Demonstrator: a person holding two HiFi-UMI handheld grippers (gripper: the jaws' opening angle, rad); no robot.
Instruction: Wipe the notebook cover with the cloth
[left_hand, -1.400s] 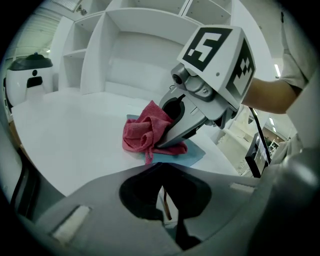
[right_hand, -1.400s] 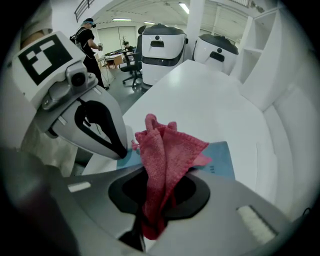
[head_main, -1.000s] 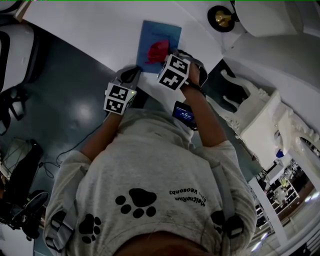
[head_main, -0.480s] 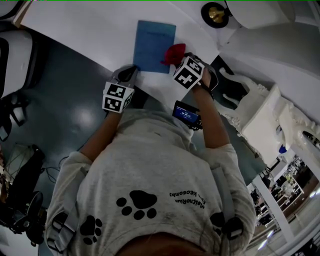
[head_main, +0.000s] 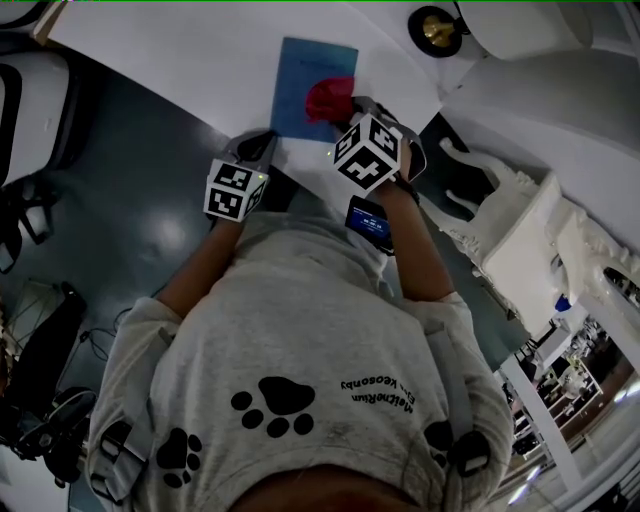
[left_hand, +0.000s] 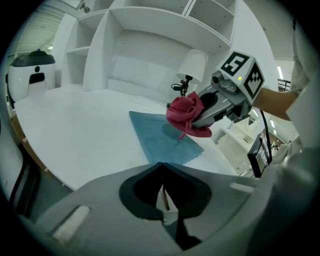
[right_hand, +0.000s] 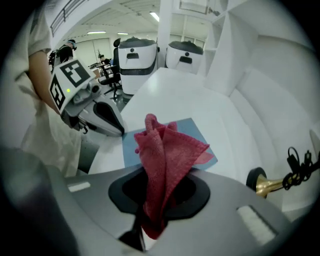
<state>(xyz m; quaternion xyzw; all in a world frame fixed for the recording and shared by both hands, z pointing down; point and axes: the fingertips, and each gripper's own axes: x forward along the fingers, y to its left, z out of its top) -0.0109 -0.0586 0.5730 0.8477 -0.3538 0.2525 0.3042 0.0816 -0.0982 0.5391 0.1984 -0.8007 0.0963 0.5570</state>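
A blue notebook (head_main: 300, 75) lies flat on the white table (head_main: 160, 50) near its front edge. My right gripper (head_main: 348, 108) is shut on a bunched red cloth (head_main: 328, 97), which sits over the notebook's right part. In the right gripper view the cloth (right_hand: 167, 157) stands up out of the gripper (right_hand: 152, 220), with the notebook (right_hand: 197, 131) behind it. My left gripper (head_main: 262, 148) is shut, its tip at the notebook's near left corner; contact is unclear. The left gripper view shows the notebook (left_hand: 155, 140), the cloth (left_hand: 185, 115) and the right gripper (left_hand: 196, 122) above it.
A lamp with a black base and brass stem (head_main: 437, 30) stands at the table's far right. An ornate white chair (head_main: 510, 230) is on the right. White shelves (left_hand: 150, 45) rise behind the table. The table's front edge (head_main: 200, 120) borders dark floor.
The right gripper swept the cloth from the notebook's middle off past its right edge, then back onto the cover's right part. The left gripper has stayed at the corner.
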